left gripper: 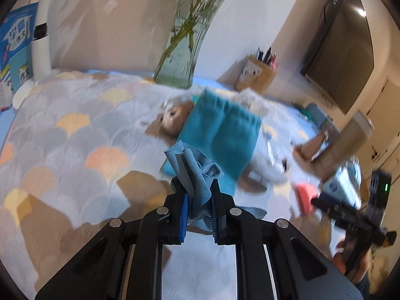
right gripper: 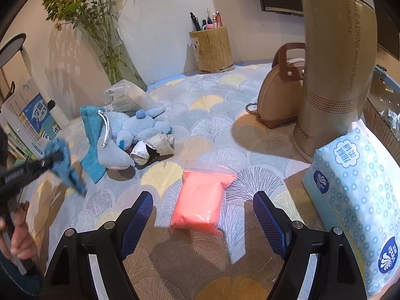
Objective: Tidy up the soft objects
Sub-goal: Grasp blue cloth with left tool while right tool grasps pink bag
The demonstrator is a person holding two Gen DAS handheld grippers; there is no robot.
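Left tool (left gripper: pixel 197 187) is clamped on a thin light-blue cloth (left gripper: pixel 193 167), lifted clear of the quilted surface (left gripper: pixel 75 130). Right tool (right gripper: pixel 202 200) stands spread and empty over a pink plastic-wrapped pack (right gripper: pixel 202 200). Advice: carry the cloth to the pile by the teal drawstring pouch (right gripper: pixel 91 135) and blue plush toy (right gripper: pixel 135 130), keeping its limp, trailing end clear. The pack looks slick and compressible.

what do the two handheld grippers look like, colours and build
Both are matte black plastic with angular, cut-out linkage arms joined by round silver pivot pins. The left gripper and right gripper each carry blue ribbed pads on the inner finger faces. Seen from the left wrist view, the right unit's black body shows a small green light.
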